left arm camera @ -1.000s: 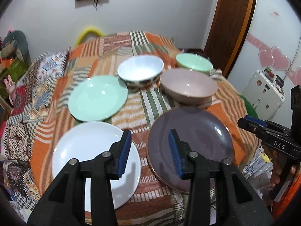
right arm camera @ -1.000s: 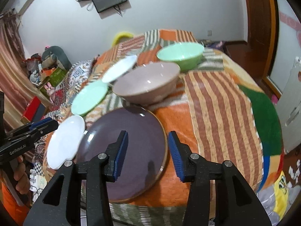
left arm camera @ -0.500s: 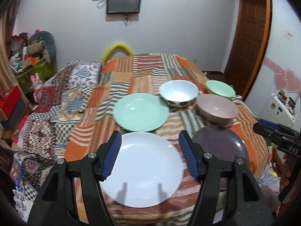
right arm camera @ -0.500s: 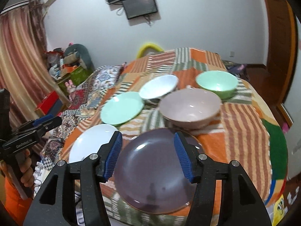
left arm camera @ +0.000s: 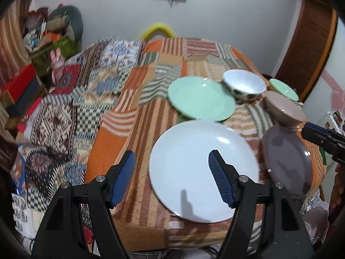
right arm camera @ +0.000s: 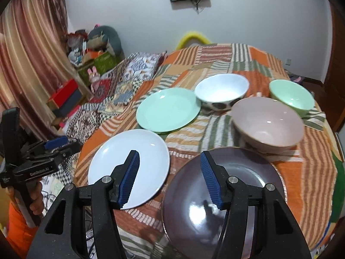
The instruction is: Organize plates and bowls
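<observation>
Left wrist view: my left gripper (left arm camera: 171,176) has swung from the purple plate (left arm camera: 286,161) to the white plate (left arm camera: 202,168) at 12 o'clock — jaws opening, nothing between them. My right gripper (right arm camera: 170,178) has widened too, empty — no plate is stacked yet.

Motion blur smears the green plate (left arm camera: 200,99) and white bowl (left arm camera: 244,84) in the left wrist view, while the right gripper (left arm camera: 323,138) is cut off at the picture's edge.
</observation>
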Demonstrator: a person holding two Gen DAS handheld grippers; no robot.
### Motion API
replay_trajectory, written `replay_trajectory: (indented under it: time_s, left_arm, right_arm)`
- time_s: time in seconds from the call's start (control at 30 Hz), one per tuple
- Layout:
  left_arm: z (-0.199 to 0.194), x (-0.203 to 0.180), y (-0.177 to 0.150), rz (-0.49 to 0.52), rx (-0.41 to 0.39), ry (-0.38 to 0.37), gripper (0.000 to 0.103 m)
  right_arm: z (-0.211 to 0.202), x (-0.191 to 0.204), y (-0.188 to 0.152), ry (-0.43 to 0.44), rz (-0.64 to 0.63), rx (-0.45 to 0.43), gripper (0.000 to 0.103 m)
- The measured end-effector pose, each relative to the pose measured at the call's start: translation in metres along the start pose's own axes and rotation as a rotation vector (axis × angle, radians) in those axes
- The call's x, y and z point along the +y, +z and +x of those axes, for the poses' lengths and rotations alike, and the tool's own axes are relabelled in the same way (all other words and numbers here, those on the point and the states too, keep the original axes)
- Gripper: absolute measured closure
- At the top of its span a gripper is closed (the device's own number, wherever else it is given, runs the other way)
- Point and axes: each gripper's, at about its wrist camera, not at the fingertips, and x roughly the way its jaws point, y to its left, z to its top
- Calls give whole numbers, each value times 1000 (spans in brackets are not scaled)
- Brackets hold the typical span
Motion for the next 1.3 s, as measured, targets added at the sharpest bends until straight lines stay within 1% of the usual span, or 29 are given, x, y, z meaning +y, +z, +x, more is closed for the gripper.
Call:
replay_trajectory:
  time_s: [0.17,0.4,0.43,0.57,0.6,0.67,0.73,0.77,0.8,0.83,0.9,1.03,1.1,1.3]
  left_arm:
    - [25,22,-10,-46,60,-12,33]
    - [52,31,-20,-57,114,-50,33]
    - [54,31,-21,-57,117,-54,35]
    - [61,33,-22,-57,135,-79,50]
    - [63,34,-23,-60,141,-83,51]
    - [66,36,-24,-69,151,-91,57]
    - [70,38,-25,-80,164,-105,61]
    - [71,38,-25,-82,169,-107,63]
    - [72,38,-26,-82,172,-108,64]
    - [72,38,-27,-80,174,-107,66]
    - [74,39,-28,-84,180,-113,66]
    - [75,40,-31,-96,189,-128,68]
    - [76,40,-32,-98,193,-129,69]
    - [74,39,-35,-106,190,-134,74]
  right_arm:
    - [23,11,3,14,-14,53,48]
    - [57,15,2,4,-20,134,48]
    - [61,15,1,0,-23,143,48]
    - [76,14,1,-11,-27,182,48]
    - [79,13,0,-11,-25,192,49]
    - [85,13,-1,-11,-22,207,51]
    - [89,13,-1,-15,-28,223,59]
    - [91,13,-2,-14,-30,233,61]
    - [94,13,-2,-13,-30,244,64]
    - [97,13,-3,-14,-32,255,65]
    - [102,13,-4,-12,-30,273,67]
    - [110,11,-7,17,-12,304,74]
    - [113,10,-8,14,-13,314,76]
    - [112,12,-9,9,-28,315,76]
